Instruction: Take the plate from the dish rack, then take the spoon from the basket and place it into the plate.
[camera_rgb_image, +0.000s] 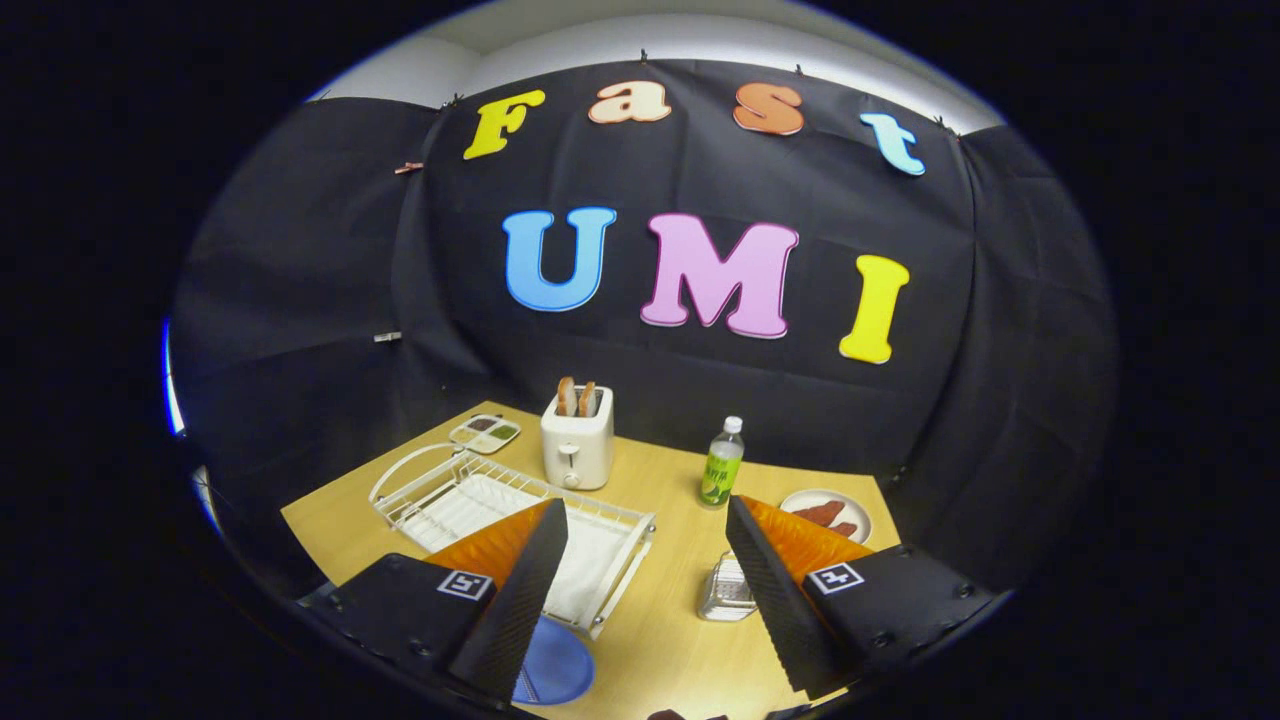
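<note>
The hand-held gripper hangs above the near part of the surface, tilted down toward it, its two fingers spread wide with nothing between them but bare wood. Each finger body carries a small square black-and-white marker; no other writing on it can be read.

The blue plate lies flat on the surface just beside the left finger, partly hidden under it, at the near corner of the dish rack. The white wire rack stretches away from the fingers toward the far left, its long axis running diagonally, with a raised hoop at its far end and a white ribbed tray inside.

Just ahead of the right finger sits a small clear basket, half covered by that finger; what it holds is too hidden to tell, and the spoon cannot be made out.

Beyond the fingers stands a white toaster with two slices of toast upright in its slots. To its right a clear bottle with a white cap and a green label stands upright; the label's print is too small to read. A small divided dish lies at the far left corner, and a white plate with reddish-brown pieces lies beyond the right finger.
</note>
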